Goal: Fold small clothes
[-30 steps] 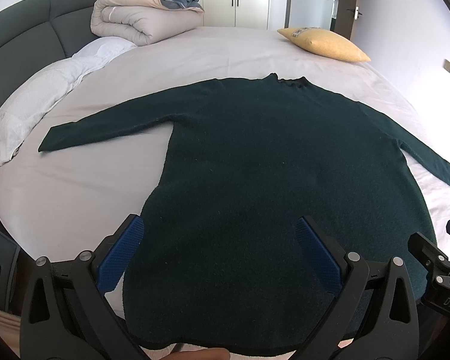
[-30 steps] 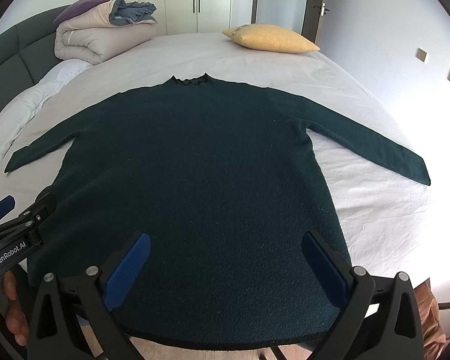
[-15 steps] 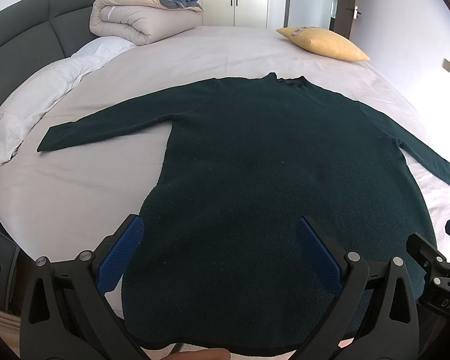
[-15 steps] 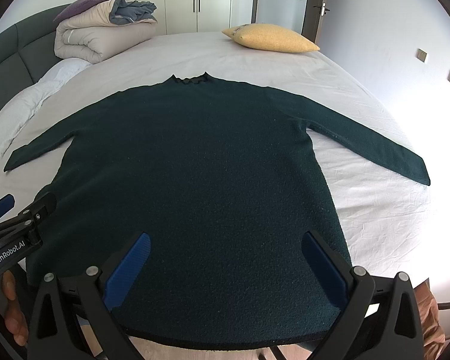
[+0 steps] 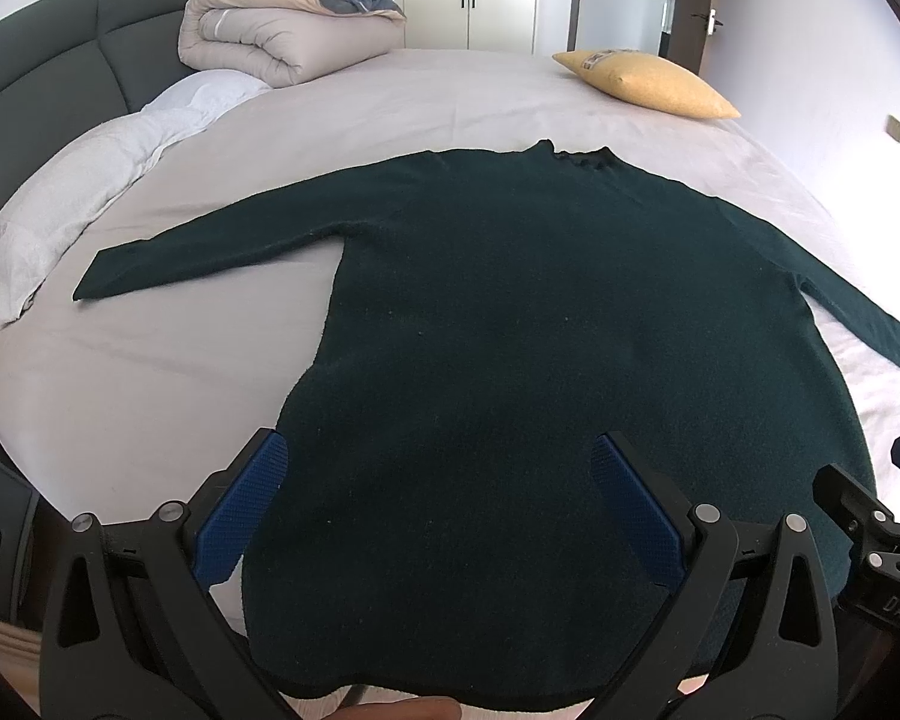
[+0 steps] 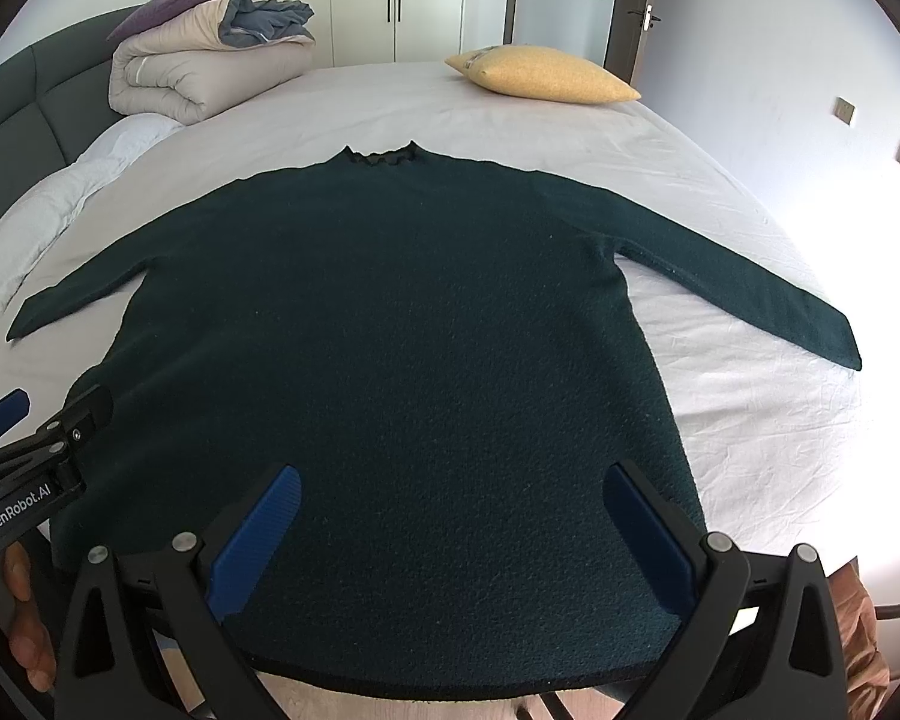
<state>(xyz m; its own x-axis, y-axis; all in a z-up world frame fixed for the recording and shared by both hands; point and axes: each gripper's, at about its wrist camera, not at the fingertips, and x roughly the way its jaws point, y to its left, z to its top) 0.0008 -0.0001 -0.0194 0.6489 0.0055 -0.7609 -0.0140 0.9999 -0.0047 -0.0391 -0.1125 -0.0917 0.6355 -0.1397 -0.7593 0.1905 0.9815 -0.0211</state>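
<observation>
The bed (image 6: 720,138) stretches away ahead of both my hand-held grippers, its pale sheet bare beyond the jumper (image 6: 390,330). The jumper lies flat and face up on it, hem nearest me at the bed's edge, collar farthest away, one sleeve (image 5: 210,246) spread out to my left and the other sleeve (image 6: 744,294) to my right. Far ahead sit a rolled duvet (image 5: 270,30) to the left and a yellow cushion (image 6: 540,75) to the right.

What could go wrong: the knit looks thick and soft, so I judge that a pinch taking only the top layer would let the back drag and bunch as I lift. The hem also sits right at the bed's edge, so a careless pull toward me could slide it off.

My left hand-held gripper (image 5: 438,504) hovers low over the hem's left part, jaws spread wide and empty, its left finger past the jumper's side edge. My right hand-held gripper (image 6: 450,534) hangs over the hem's right part, jaws equally wide, holding nothing. Both point forward along the jumper, side by side.
</observation>
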